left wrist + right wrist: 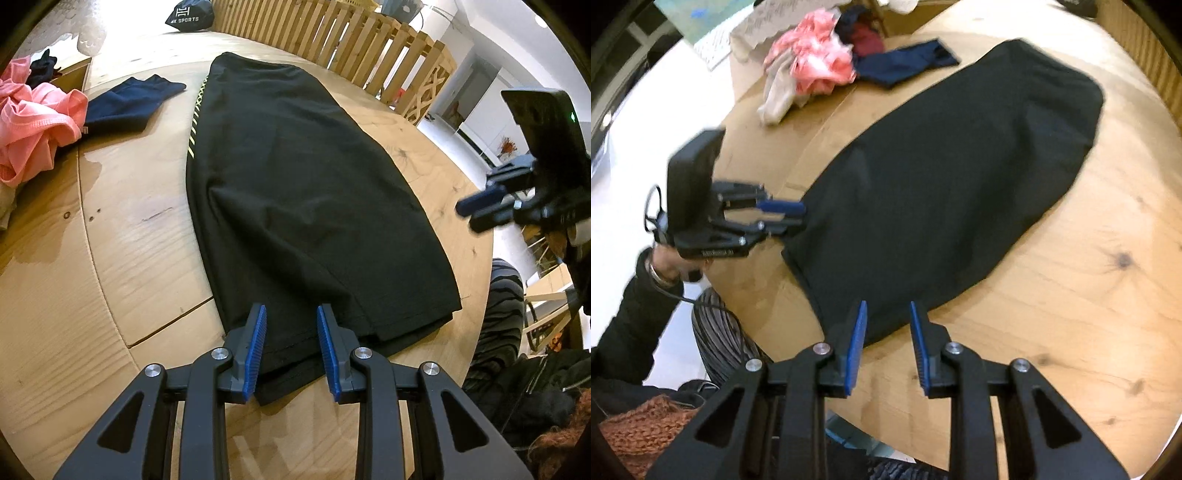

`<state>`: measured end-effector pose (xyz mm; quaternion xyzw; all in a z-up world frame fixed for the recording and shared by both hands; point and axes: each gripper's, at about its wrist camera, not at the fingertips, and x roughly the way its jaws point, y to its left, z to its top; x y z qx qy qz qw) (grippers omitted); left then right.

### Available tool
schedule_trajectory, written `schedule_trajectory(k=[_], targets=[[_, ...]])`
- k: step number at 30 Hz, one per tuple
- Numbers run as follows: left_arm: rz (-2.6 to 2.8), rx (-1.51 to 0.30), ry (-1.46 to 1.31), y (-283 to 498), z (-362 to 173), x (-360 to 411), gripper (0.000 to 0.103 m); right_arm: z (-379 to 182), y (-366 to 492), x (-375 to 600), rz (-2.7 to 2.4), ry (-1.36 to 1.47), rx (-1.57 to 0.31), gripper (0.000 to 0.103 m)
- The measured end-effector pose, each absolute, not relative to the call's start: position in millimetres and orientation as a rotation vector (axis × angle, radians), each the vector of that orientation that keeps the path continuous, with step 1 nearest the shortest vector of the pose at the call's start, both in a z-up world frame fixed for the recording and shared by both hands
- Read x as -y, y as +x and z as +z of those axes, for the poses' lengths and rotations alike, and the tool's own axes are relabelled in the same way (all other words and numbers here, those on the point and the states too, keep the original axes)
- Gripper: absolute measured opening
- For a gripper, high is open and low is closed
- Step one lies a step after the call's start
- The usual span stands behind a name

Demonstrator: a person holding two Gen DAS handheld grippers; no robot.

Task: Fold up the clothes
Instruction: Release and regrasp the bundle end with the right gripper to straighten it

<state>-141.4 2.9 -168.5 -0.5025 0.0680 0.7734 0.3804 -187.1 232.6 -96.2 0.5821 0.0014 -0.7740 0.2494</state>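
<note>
A wide wooden bench (122, 236) carries everything. On its middle lies the black garment (295, 192), folded long and narrow, flat on the wood, running from the near edge to the far side. A row of yellow-green marks (197, 122) goes along its left edge. Its near hem shows two layers, one lying a little past the other.

At the far left of the bench is a heap of pink cloth (33, 122), with a beige piece (777, 96) under it in the right wrist view. Just right of the heap lies a dark blue garment (129, 103), apart from the black one. Far behind, a dark bag (190, 16) with the word SPORTS sits by a wooden fence (332, 33).

The left gripper (291, 314) is open and holds nothing; its blue pads (256, 350) stand over the near left corner of the black garment, one at each side of the hem. The right gripper (888, 314) is also open and empty, above the near right corner of the same garment. I cannot tell whether either touches the cloth.
</note>
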Motion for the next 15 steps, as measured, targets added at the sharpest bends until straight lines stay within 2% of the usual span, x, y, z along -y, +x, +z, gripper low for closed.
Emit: schedule_trajectory(k=[5, 7, 8, 15], targets=[[2.025, -0.188, -1.23, -140.8, -149.2, 3.1, 0.029, -135.0, -178.6, -184.8, -2.05, 1.609, -0.25, 0.024], [2.008, -0.22, -1.244, -142.5, -152.1, -0.2, 0.036, -141.6, -173.3, -172.5, -2.05, 1.606, -0.365, 0.025], [1.998, -0.239, -1.252, -143.4, -154.1, -2.2, 0.036, -141.0, -170.5, -168.7, -2.052, 1.598, -0.408, 0.025], [1.93, -0.276, -1.299, -140.2, -166.8, -5.9, 0.036, -138.2, -157.4, -176.5, -2.029, 1.637, -0.522, 0.026]])
